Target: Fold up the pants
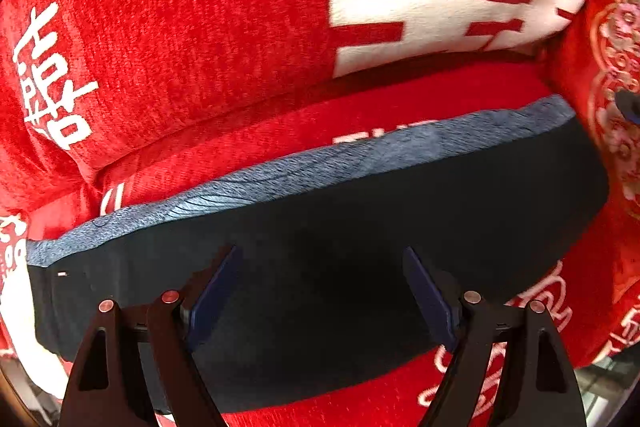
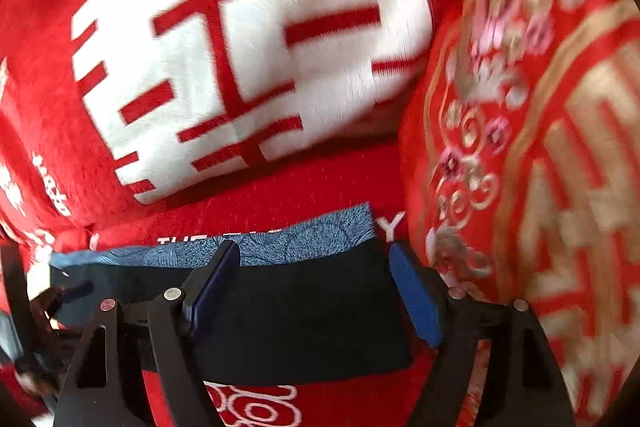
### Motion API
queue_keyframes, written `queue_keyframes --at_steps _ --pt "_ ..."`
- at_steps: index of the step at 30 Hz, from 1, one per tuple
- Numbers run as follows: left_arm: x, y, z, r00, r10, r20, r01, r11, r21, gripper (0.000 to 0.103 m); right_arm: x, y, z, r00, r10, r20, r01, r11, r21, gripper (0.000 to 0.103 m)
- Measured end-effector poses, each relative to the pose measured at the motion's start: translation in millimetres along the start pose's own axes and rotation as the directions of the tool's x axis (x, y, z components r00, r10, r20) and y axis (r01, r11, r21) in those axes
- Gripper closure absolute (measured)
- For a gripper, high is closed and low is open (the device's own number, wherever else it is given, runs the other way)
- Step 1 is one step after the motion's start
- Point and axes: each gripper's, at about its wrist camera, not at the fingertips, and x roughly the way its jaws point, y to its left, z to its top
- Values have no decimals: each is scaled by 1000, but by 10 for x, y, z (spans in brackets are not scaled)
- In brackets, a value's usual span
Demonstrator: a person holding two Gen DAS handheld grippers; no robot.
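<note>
The pants (image 1: pixel 320 227) lie folded into a flat dark navy bundle on a red seat cover (image 1: pixel 360 111), with a band of lighter patterned blue lining along the far edge. My left gripper (image 1: pixel 322 263) is open and empty, just above the middle of the bundle. The pants also show in the right wrist view (image 2: pixel 300 315), where my right gripper (image 2: pixel 314 259) is open and empty over the bundle's right end. The left gripper's fingertips (image 2: pixel 68 291) show at the bundle's left end.
A red plush cushion (image 1: pixel 180 27) with large white characters stands behind the pants. A red embroidered cushion (image 2: pixel 540 167) with gold and pink motifs stands close on the right. The seat's front edge lies below the bundle.
</note>
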Motion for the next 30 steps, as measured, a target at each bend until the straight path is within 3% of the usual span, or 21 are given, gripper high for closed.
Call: queue_keyframes --at_steps 2,3,6,7,9,11,14,17,22,25,28,30 --pt "99 10 45 1000 13 1 -13 1000 -14 20 111 21 -37 999 15 -49 -15 1000 -12 57" --pt "170 8 68 1000 22 -1 -22 1000 -17 20 233 39 -61 996 12 -90 -14 1000 -21 60" --pt "421 -54 22 996 84 -27 -84 996 -2 20 589 11 -110 988 -7 -152 6 1000 -12 61" --pt "509 -60 -24 994 94 -50 -95 996 -2 16 736 -22 -154 983 -48 -180 46 999 -17 61" --pt "561 -19 -126 996 84 -39 -86 995 -50 12 903 -131 -262 974 -84 -211 85 996 -6 63" --pt "580 58 -202 997 64 -45 -68 994 -80 5 837 -132 -331 985 -82 -152 78 996 -34 63" --pt "580 181 -273 996 31 -79 -40 993 -108 3 794 -19 -465 980 -147 -137 127 981 -146 60" --pt "502 259 -345 994 61 -95 -69 994 -86 4 737 13 -531 975 -162 -153 139 978 -156 57" --pt "261 599 -516 992 92 -92 -103 986 -129 4 493 -105 -599 980 -83 -180 87 996 16 55" --pt "161 928 -620 990 98 -102 -117 972 -203 4 310 -114 -774 982 41 -186 -16 991 133 47" --pt "93 1285 -700 989 100 -106 -125 956 -266 4 286 61 -993 957 183 -226 -133 966 220 47" --pt "57 1467 -748 988 120 -101 -144 949 -279 4 312 286 -1137 929 271 -253 -206 945 256 47"
